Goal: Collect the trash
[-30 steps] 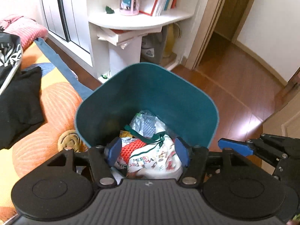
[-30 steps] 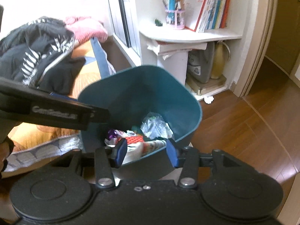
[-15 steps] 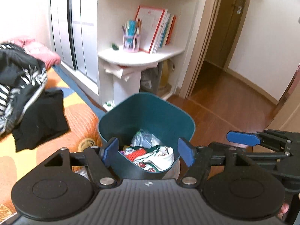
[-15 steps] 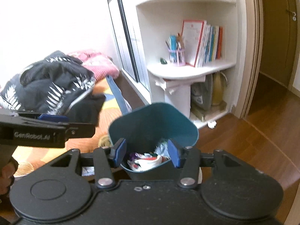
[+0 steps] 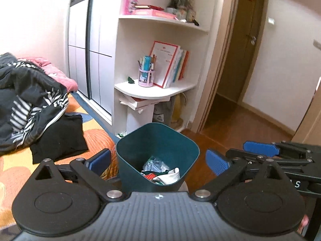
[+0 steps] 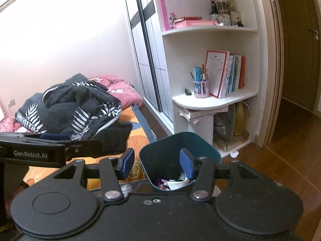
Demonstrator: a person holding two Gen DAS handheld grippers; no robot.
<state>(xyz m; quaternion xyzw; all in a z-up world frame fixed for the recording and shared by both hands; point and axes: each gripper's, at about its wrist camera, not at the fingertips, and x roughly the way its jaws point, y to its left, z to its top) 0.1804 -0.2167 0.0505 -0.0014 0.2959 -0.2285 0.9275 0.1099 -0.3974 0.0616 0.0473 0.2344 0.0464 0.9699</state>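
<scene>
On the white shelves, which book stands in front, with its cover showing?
The white red-bordered book, leaning beside the purple pen holder; the others show only spines.

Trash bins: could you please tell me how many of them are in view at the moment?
1. The teal trash bin stands on the floor beside the bed, below the white shelf unit. Others may be out of view.

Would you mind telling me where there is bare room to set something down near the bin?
Bare wood floor lies right of the bin, toward the doorway. The shelf's front edge is bare. The bed left of the bin is crowded with clothes; the shelf's back holds a pen cup and books.
</scene>
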